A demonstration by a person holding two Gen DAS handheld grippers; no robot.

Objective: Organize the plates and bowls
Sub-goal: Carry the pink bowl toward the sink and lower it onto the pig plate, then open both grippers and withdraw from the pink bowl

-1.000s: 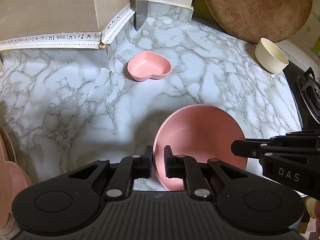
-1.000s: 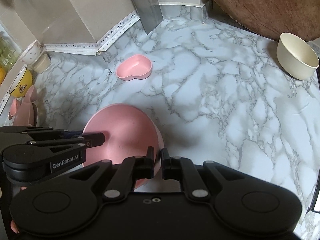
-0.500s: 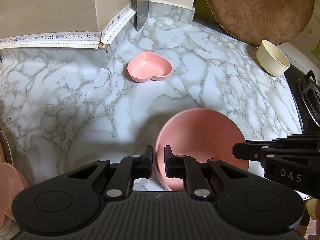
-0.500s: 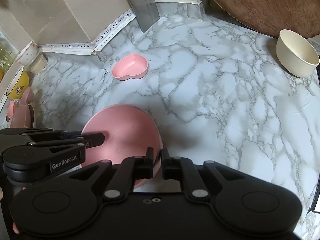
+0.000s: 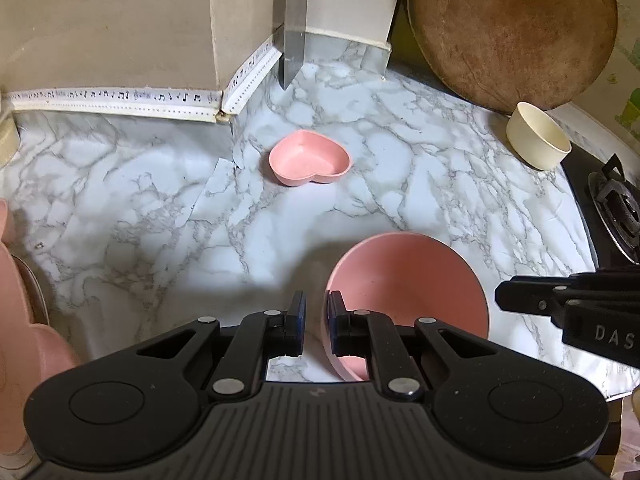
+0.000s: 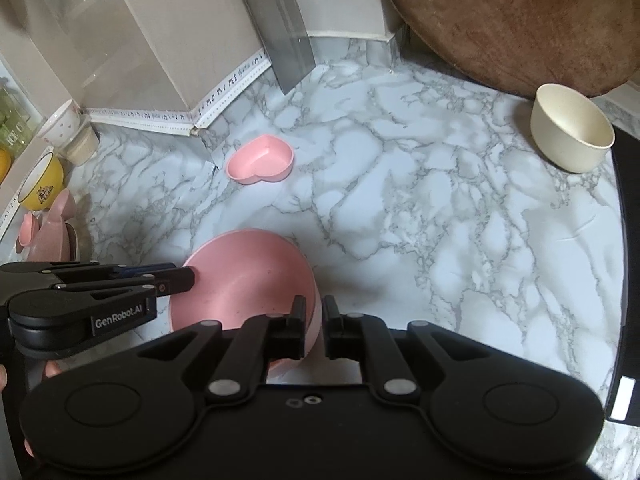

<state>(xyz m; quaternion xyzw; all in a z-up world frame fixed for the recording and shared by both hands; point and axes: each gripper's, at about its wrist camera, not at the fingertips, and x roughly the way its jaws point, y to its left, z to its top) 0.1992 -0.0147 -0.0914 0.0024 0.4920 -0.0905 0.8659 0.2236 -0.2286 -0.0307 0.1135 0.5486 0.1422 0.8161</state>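
Observation:
A round pink bowl (image 5: 408, 292) (image 6: 244, 280) is held between both grippers just above the marble counter (image 5: 140, 220), and its shadow falls beside it. My left gripper (image 5: 316, 304) is shut on the bowl's left rim, and shows from the side in the right wrist view (image 6: 188, 278). My right gripper (image 6: 314, 308) is shut on the opposite rim, and its tip (image 5: 500, 292) shows at the bowl's right edge. A pink heart-shaped dish (image 5: 308, 160) (image 6: 262, 158) sits farther back. A cream bowl (image 5: 538, 142) (image 6: 572, 132) stands at the far right.
A round wooden board (image 5: 512, 28) leans on the back wall and a cleaver (image 6: 280, 28) hangs at the corner. A black stove (image 5: 616, 208) borders the counter on the right. Pink plates (image 6: 52, 224), a yellow bowl (image 6: 42, 188) and cups crowd the left edge.
Both grippers keep their hold on the pink bowl. The heart dish and cream bowl have drifted slightly down in both views; nothing was taken or let go.

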